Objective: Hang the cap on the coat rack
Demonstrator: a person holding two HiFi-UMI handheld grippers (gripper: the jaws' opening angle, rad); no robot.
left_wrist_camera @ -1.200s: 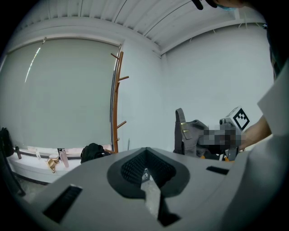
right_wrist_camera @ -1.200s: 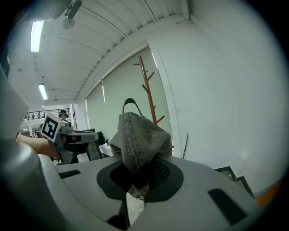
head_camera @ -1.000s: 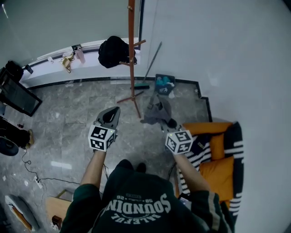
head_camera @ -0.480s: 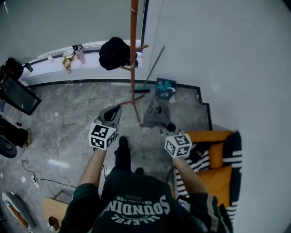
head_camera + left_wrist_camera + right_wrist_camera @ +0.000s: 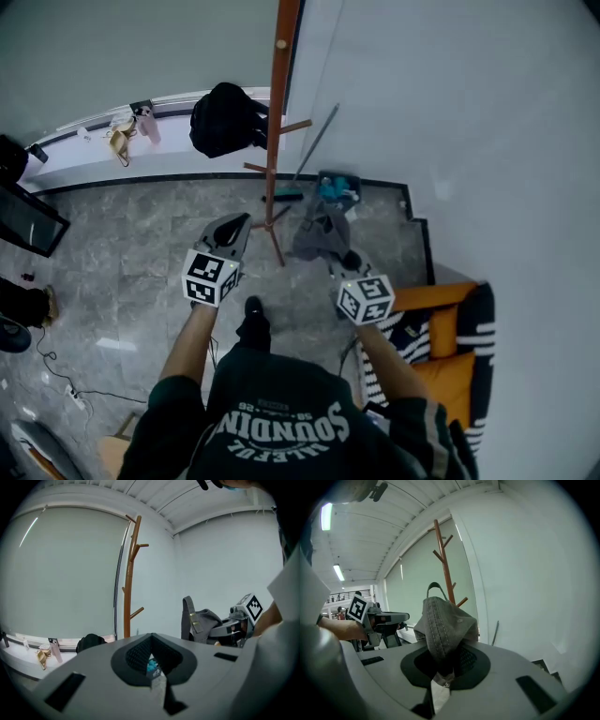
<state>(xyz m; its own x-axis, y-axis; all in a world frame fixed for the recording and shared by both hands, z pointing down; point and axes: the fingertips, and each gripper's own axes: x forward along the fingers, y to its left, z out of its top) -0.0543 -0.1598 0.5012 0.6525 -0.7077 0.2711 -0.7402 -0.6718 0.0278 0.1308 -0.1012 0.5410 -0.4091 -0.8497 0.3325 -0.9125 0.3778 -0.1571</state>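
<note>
- I'm looking down on a grey marbled floor, edged by a black skirting strip along its far side.
- To my right a plain white wall fills the view, with a thin rod leaning against it.
- A wide window with a pale blind spans the far side.
- Below it, a white ledge carries small items and a dark bag.
- An orange seat with black-and-white striped fabric sits low on my right.
- Cables trail across the floor at left, near a dark screen.
- Overhead I see a slatted white ceiling with a strip light.
</note>
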